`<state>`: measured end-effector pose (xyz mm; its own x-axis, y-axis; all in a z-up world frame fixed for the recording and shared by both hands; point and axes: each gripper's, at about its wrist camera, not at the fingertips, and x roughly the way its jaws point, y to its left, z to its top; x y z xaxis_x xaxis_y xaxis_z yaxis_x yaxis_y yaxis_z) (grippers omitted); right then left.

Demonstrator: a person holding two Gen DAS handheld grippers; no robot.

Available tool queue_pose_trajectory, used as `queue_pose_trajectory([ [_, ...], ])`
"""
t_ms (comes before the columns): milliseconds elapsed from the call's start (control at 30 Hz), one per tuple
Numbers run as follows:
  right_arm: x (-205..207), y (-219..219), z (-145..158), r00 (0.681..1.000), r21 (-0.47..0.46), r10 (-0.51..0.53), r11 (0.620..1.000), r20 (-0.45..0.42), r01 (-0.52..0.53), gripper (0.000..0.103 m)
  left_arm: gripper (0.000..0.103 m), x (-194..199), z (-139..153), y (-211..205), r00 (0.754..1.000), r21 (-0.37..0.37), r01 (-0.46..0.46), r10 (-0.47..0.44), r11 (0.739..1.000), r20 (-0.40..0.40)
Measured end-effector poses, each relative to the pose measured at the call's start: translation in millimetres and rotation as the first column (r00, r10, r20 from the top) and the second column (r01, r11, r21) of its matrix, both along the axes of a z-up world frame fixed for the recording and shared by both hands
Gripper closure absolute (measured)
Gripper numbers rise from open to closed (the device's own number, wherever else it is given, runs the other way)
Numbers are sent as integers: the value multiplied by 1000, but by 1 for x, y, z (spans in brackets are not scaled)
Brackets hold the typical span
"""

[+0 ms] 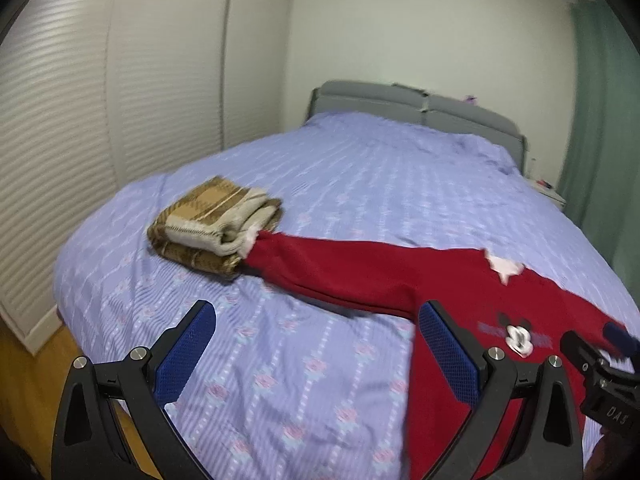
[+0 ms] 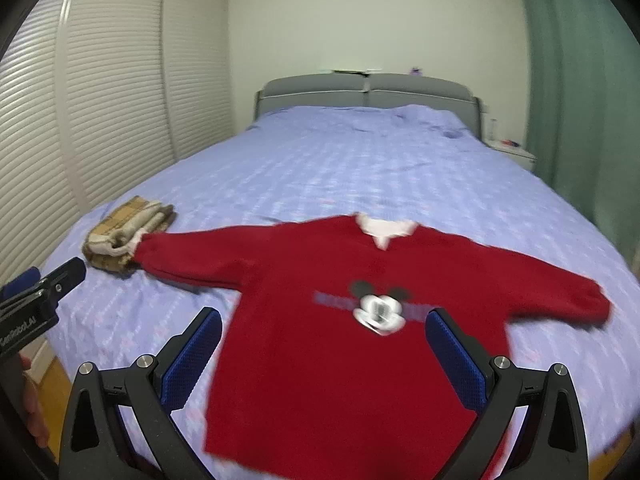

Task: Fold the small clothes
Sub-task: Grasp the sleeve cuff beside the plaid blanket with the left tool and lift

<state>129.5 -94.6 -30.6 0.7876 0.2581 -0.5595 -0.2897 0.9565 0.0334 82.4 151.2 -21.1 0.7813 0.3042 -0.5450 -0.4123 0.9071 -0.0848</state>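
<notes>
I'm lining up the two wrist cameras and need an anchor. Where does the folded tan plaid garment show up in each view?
Left wrist: the folded tan plaid garment lies left of centre on the bed, at the cuff of the red sweater.
Right wrist: the same garment sits at the far left, again at that sleeve's cuff.
Shared landmark: the grey headboard.
</notes>
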Motion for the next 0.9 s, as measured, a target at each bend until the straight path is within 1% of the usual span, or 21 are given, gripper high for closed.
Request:
queue_pose_trajectory([
  [67, 21, 18, -4, 999, 7, 27, 1000, -25, -27, 1, 0, 14, -5, 18, 1000, -28, -10, 10, 1000, -11],
  [233, 66, 57, -16, 995, 35, 61, 998, -80, -58, 1, 0, 53, -27, 59, 999, -28, -10, 9, 1000, -45],
  [267, 72, 64, -19, 994, 36, 64, 997, -91, -61, 1, 2, 61, -33, 66, 998, -23, -16, 15, 1000, -58],
  [300, 79, 71, -22, 993, 40, 71, 997, -99, -67, 1, 6, 67, -40, 72, 998, -12, -19, 18, 1000, -67],
  [333, 85, 78, -26, 991, 36, 73, 997, -112, -69, 1, 6, 74, -47, 78, 998, -3, -6, 6, 1000, -67],
  [400, 97, 94, -35, 989, 26, 78, 997, -129, -75, 1, 8, 88, -62, 89, 996, -14, 7, -8, 1000, -89],
  [467, 108, 109, -45, 986, 3, 80, 997, -149, -81, 1, 9, 100, -77, 103, 995, -81, 8, -16, 997, -102],
  [500, 110, 112, -49, 985, 0, 84, 996, -154, -86, 1, 13, 105, -83, 108, 995, -110, 1, -13, 994, -104],
  [567, 117, 122, -56, 983, -19, 81, 996, -167, -85, 1, 16, 117, -97, 118, 994, -166, 0, -18, 986, -107],
  [633, 124, 130, -64, 981, -32, 77, 996, -179, -84, 1, 23, 127, -109, 126, 993, -205, -20, -4, 978, -117],
  [700, 129, 133, -69, 978, -35, 75, 996, -197, -83, 1, 27, 136, -123, 134, 992, -252, -43, 12, 967, -122],
  [733, 131, 134, -72, 976, -34, 73, 996, -205, -82, 1, 31, 139, -127, 137, 992, -265, -52, 19, 963, -122],
  [867, 136, 135, -77, 973, -35, 60, 997, -223, -70, 1, 37, 144, -139, 149, 992, -318, -102, 72, 943, -106],
  [900, 137, 135, -78, 973, -37, 56, 997, -224, -65, 1, 43, 145, -142, 152, 991, -333, -114, 84, 936, -104],
])
